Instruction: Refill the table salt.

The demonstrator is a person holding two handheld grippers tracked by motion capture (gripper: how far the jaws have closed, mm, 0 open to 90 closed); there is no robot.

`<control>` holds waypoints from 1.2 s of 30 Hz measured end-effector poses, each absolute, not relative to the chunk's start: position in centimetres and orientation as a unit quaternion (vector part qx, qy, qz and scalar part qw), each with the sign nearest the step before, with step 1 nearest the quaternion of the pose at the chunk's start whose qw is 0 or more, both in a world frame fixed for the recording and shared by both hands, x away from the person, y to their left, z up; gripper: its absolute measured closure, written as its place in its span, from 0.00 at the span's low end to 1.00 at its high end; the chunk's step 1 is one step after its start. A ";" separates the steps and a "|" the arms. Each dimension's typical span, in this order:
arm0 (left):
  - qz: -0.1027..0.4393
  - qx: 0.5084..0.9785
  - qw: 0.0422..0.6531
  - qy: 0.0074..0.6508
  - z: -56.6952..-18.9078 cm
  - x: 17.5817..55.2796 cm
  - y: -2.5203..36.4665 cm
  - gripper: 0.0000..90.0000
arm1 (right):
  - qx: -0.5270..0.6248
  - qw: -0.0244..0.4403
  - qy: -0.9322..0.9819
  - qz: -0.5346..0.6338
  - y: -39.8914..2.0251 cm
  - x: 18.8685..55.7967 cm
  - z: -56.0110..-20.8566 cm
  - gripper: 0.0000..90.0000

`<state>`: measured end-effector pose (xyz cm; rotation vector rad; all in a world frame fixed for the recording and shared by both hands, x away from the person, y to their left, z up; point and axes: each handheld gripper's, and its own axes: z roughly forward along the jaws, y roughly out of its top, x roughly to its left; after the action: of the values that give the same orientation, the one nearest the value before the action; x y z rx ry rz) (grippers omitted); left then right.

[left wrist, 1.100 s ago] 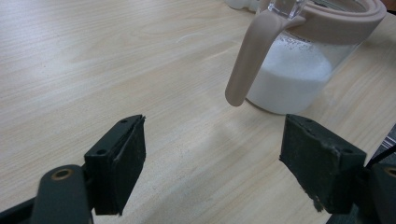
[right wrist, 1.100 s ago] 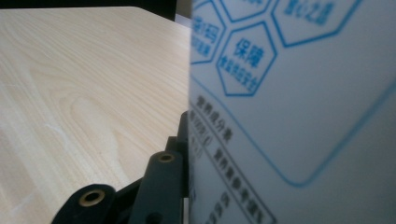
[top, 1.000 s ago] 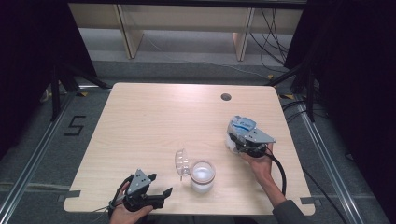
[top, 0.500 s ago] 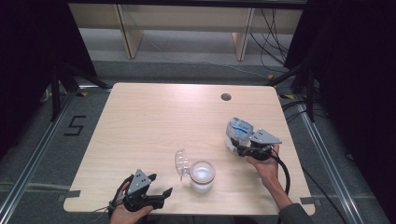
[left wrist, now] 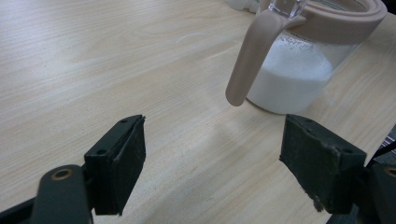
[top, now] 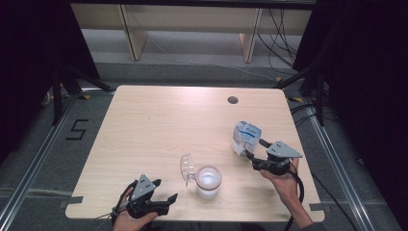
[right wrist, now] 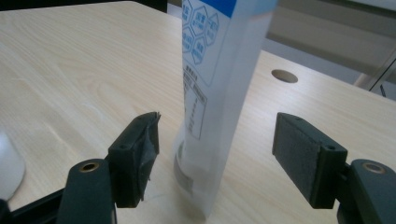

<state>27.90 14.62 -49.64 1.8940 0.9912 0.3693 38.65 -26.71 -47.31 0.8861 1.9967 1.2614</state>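
As the high view shows, the right gripper (top: 253, 155), jaws spread and just opened, stands off the milk pouch (top: 246, 137) near the table's (top: 159, 120) right edge; we would withdraw it straight back, so the upright pouch is not tipped. One pouch, one lidded pitcher (top: 208, 182) by the front edge, two grippers. In the left gripper view, the left gripper (left wrist: 212, 156) gapes empty before the pitcher. In the right gripper view, the pouch stands untouched between spread pads.

A light wooden table (top: 159, 125) with a round cable hole (top: 233, 100) is set on grey floor (top: 43, 159), wooden shelving (top: 192, 19) at top centre, dark curtains (top: 29, 53) at both sides.
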 end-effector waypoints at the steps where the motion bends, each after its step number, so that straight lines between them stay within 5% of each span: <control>1: 0.151 0.771 0.467 0.404 -49.6 27.9 14.6 0.24 | 0.340 0.293 0.757 0.474 -26.9 38.4 -47.2 0.36; 36: 0.149 0.765 0.471 0.412 -49.6 28.0 14.6 0.24 | 0.344 0.221 0.790 0.456 -27.4 31.9 -47.4 0.26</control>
<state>28.01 14.57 -49.60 1.8738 1.0097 0.3658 31.92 -27.38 -47.41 0.9511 2.1848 1.2620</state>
